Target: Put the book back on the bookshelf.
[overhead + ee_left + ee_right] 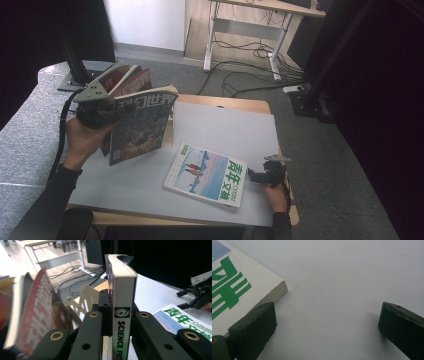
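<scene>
My left gripper [102, 109] is shut on a thick science fiction magazine [141, 124] and holds it upright above the table's left side. In the left gripper view the jaws clamp its spine [123, 290] from both sides. A second magazine with a red cover [127, 77] leans just behind it, against a white book stand [82, 300]. A magazine with green characters [207, 175] lies flat near the front. My right gripper [256, 176] rests open on the mat beside that magazine's right edge [234, 285], with nothing between its jaws.
A pale grey mat [225, 125] covers the wooden table. A black frame post [75, 55] stands at the far left. Beyond the table, a desk [260, 20] and loose cables [250, 65] occupy the carpeted floor.
</scene>
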`<state>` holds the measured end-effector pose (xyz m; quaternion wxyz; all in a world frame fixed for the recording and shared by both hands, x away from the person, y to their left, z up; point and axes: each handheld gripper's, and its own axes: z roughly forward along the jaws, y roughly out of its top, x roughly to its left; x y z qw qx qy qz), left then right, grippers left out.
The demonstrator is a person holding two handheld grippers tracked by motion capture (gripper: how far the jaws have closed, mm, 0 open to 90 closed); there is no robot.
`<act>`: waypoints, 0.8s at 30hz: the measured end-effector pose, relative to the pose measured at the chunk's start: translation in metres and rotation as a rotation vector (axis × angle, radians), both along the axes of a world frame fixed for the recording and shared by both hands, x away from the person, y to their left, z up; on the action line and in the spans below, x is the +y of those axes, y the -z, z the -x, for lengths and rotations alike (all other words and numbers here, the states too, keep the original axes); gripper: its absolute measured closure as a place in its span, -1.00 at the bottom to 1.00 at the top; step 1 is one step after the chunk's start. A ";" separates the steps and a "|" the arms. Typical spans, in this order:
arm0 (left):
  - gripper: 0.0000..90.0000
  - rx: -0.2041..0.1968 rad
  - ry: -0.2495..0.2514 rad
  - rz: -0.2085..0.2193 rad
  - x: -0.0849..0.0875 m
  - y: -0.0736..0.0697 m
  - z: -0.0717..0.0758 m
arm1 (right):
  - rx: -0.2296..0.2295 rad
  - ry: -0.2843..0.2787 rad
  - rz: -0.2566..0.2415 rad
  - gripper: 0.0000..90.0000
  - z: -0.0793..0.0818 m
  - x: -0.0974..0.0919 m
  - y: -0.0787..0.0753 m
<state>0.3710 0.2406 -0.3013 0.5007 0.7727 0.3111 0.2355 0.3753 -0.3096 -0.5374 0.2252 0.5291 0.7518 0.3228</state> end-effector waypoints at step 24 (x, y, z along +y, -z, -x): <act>0.83 0.021 -0.179 0.041 0.049 0.004 -0.010 | 0.000 0.000 0.001 -0.97 0.000 0.000 0.000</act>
